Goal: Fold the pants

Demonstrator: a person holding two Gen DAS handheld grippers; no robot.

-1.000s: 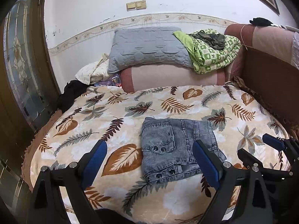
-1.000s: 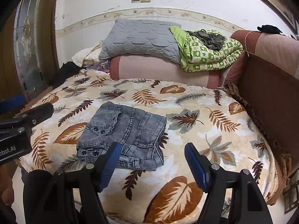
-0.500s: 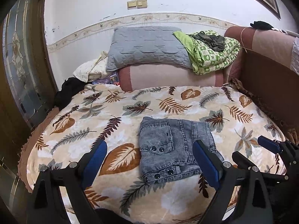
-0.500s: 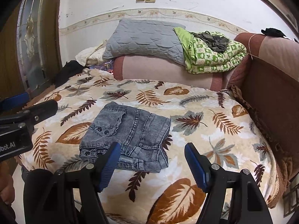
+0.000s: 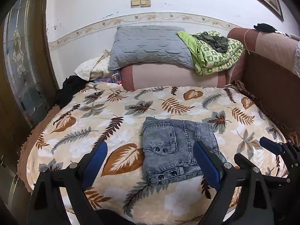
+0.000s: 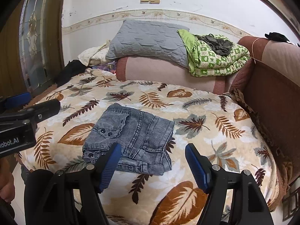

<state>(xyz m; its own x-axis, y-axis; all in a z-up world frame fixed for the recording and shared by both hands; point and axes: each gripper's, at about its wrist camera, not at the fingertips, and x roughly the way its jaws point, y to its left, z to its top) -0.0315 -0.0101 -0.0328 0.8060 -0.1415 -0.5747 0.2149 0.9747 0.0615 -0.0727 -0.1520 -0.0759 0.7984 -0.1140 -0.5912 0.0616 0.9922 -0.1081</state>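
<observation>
Nothing has really moved since the earlier frames: your two claws hover in much the same spots and the pants (image 5: 178, 150) lie as they did. They sit as a compact folded grey denim bundle (snap buttons showing on a pocket flap) in the lower middle of the left wrist view, on the leaf-patterned blanket (image 5: 116, 116) covering the bed.

Your left claw (image 5: 150, 161) stands with its blue pads spread wide apart, nothing between them but air; the bundle lies behind, near the right pad in the frame. Your right claw (image 6: 152, 165) is likewise apart and empty, hovering just short of the bundle's near edge in the lower middle of its own view.

Further back, a grey pillow (image 5: 150, 46) rests on a pink bolster (image 5: 174, 76) in the upper middle, with a green patterned quilt (image 5: 215, 56) folded at the upper right. A brown headboard (image 5: 271, 86) fills the right edge.
</observation>
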